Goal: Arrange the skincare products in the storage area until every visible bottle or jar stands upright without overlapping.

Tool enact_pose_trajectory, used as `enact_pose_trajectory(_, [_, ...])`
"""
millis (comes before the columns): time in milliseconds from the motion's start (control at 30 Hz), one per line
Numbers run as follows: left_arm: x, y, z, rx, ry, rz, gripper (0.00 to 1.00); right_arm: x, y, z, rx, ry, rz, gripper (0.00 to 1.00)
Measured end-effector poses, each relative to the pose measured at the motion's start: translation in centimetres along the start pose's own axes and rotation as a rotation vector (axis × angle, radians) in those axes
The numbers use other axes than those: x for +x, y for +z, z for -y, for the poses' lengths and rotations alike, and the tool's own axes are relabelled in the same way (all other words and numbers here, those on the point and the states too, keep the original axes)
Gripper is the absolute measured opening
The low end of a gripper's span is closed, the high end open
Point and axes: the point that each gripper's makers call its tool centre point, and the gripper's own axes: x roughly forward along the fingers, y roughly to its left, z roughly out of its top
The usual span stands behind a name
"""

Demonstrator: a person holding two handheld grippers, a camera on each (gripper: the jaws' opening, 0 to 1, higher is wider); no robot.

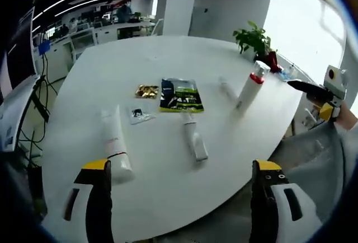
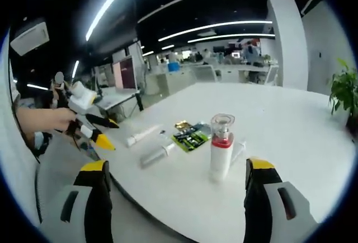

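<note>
table (image 1: 168, 69), white and rounded, carries the skincare things in the left gripper view. going left to right: a white tube (image 1: 113, 140) lies flat near the left hand-held gripper (image 1: 184, 190), whose yellow-tipped jaws stand spread wide with nothing between them. next a small clear sachet (image 1: 139, 115), a gold packet (image 1: 147, 90) and a green-and-black pouch (image 1: 180, 95), all flat. a second white tube (image 1: 194, 137) lies just below the pouch. a third tube (image 1: 227, 88) lies flat beside a white bottle with a red band (image 1: 249, 90), which stands upright. a potted plant (image 1: 255, 40) sits at the far edge. the right hand-held gripper (image 1: 305, 87) hangs off the table's right edge; in the right gripper view its jaws are spread wide, empty, with the bottle standing between them farther off.
</note>
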Motion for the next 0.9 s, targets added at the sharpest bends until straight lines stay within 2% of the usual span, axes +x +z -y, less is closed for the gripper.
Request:
enact_pose_trajectory(300, [1.5,-0.3,-1.7,-0.021,0.02,-0.048,0.97,0.0,-0.3,0.0,0.011,0.002,-0.011,1.0])
enact_pose_trajectory(400, [2.3,-0.9,-2.7,-0.031,0.028,-0.081,0.97,0.1,-0.4,0.0,0.013,0.002,-0.016,1.0])
enact_pose_trajectory(533, [2.5,-1.2,-2.8,-0.044,0.039,-0.104,0.96,0.1,-0.5,0.0,0.023,0.006,-0.021,1.0])
enact_pose_trajectory(633, [3.1,-1.4,-3.6,-0.046,0.051,-0.132,0.95,0.2,-0.6,0.0,0.026,0.009,-0.03,1.0])
enact_pose_trajectory(800, [3.6,-1.3,-4.5,-0.04,0.07,-0.171,0.91,0.2,-0.9,0.1,0.027,0.005,-0.041,1.0])
enact_pose_trajectory(900, [4.6,-0.9,-5.8,-0.03,0.078,-0.193,0.87,0.3,-0.9,0.2,0.036,0.004,-0.043,1.0])
